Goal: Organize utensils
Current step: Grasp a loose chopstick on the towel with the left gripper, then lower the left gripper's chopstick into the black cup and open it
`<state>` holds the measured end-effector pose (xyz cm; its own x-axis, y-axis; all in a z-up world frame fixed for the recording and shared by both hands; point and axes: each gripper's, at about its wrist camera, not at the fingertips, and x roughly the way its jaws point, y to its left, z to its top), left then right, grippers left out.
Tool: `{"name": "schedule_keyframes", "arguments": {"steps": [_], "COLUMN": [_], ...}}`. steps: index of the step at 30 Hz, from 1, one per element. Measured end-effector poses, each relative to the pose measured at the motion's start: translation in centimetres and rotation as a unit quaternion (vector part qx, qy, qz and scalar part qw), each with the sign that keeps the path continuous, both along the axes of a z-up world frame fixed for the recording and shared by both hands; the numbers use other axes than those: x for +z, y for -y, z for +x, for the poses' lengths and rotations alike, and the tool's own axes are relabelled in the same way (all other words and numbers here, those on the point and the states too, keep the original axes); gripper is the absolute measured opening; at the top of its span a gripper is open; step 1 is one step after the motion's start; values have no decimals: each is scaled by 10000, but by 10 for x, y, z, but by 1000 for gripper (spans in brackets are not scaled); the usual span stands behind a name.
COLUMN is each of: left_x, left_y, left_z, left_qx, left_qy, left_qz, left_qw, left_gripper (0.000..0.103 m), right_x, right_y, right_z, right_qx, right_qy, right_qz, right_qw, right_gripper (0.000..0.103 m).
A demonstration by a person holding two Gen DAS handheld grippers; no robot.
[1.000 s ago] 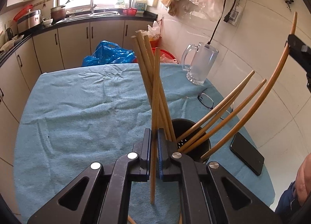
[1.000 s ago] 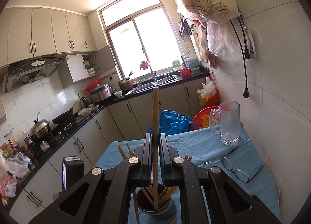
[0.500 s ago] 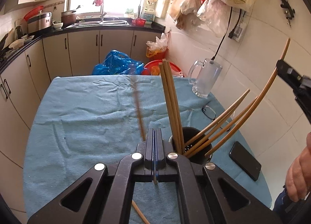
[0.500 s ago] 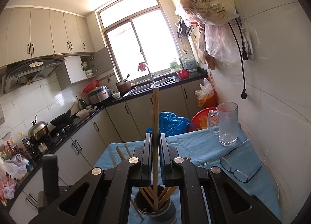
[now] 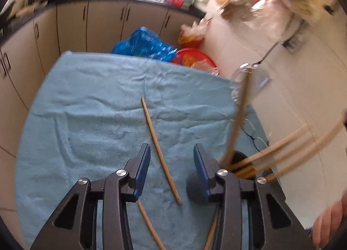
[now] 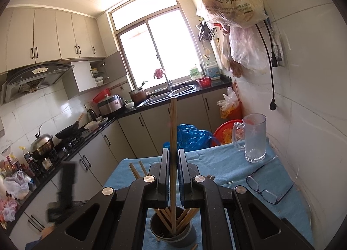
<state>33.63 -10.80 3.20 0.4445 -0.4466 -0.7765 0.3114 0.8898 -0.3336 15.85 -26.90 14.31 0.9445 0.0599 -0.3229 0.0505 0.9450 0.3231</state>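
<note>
The left hand-held gripper (image 5: 172, 164) was opening, empty, over a loose chopstick (image 5: 160, 150) lying on the tabletop (image 5: 86, 107). The right hand-held gripper (image 6: 173, 176) pinched another chopstick (image 6: 173, 133) upright above the cup (image 6: 171, 231). Light, stiff and slippery, such sticks probably want a mid-shaft grip.

Wooden chopsticks (image 5: 160, 149) are lying loose on the blue cloth (image 5: 91, 107); others are standing fanned out in a dark cup (image 6: 171, 231).
</note>
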Motion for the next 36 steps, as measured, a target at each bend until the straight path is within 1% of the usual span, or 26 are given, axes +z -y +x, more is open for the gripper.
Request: {"name": "schedule_keyframes", "arguments": {"steps": [3,6,8,9,11,12,13,14,15,16,17,21,24,26,28,30,34,36], "left_x": [-22,-47,-61,-67,-79,-84,-89,-95,-96,-96,-98,-97,-88,-76,-56,-37,7,29], "left_y": [8,19,23,26,30,32,33,37,40,42,46,45,33,22,9,-1,-22,-32], "left_z": [31,61,76,84,99,104,107,112,114,114,114,105,94,83,68,55,21,2], "left_qx": [128,233,271,302,407,430,449,430,427,401,341,356,398,444,505,566,674,729], "left_qy": [-415,-710,-911,-995,-1083,-1136,-1180,-1239,-1157,-1076,-1086,-885,-761,-590,-300,-7,629,953], "left_qz": [67,318,302,321,429,451,466,489,525,586,611,649,400,267,113,73,-125,-142], "left_qw": [9990,9967,9950,9941,9924,9916,9909,9902,9910,9917,9916,9933,9955,9969,9982,9984,9957,9927], "left_gripper": [40,39,37,35,35,31,24,21,18,10,8,7,6,6,6,6,6,6], "right_x": [0,-2,-4,-4,-6,-6,-7,-8,-9,-10,-11,-16,-18,-19,-19,-18,-21,-25], "right_y": [0,2,5,6,8,9,10,11,12,13,13,15,16,16,15,15,13,9], "right_z": [3,9,15,17,21,23,25,27,29,31,33,38,39,37,35,32,27,26], "right_qx": [34,62,70,84,118,118,117,123,131,145,154,178,173,156,138,81,8,4], "right_qy": [-3,-52,-91,-114,-150,-158,-169,-185,-202,-225,-243,-330,-356,-346,-337,-316,-320,-369], "right_qz": [8,31,48,61,74,66,50,41,48,62,67,123,172,190,205,190,167,119], "right_qw": [10000,10000,9999,9999,9998,9998,9998,9997,9997,9996,9996,9992,9991,9991,9991,9993,9993,9992], "right_gripper": [8,8,8,8,8,8,8,8,8,8,8,8,8,8,8,8,8,8]}}
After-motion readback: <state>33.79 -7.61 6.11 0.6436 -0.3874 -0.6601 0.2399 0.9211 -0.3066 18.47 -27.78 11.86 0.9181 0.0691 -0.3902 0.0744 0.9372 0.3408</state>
